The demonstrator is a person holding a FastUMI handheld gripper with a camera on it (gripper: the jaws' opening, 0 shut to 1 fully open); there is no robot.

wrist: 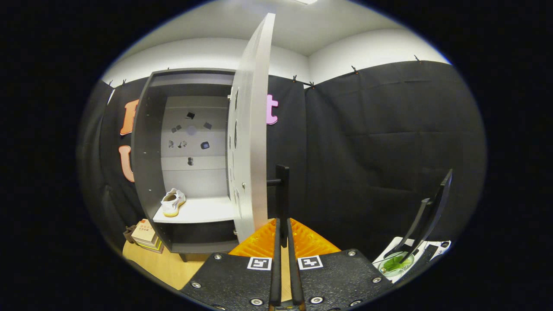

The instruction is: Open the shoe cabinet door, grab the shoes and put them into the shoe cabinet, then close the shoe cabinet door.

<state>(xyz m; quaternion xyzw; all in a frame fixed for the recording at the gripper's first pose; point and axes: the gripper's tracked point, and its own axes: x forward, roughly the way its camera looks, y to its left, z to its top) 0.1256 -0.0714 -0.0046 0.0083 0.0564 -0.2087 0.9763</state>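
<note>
Grey cabinet door [252, 129] open, shoe [173, 202] on shelf [203, 211] — my jaws [283, 229] pinch its handle [281, 190]; closing step: swing door left.

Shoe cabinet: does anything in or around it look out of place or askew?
Nothing looks damaged. One shoe sits on the shelf, the door stands open, and the tool is closed on its handle.

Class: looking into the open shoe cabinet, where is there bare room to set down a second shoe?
The white shelf is bare between the shoe and the open door. The shoe takes the shelf's other end. The tongs are closed on the door's handle.
</note>
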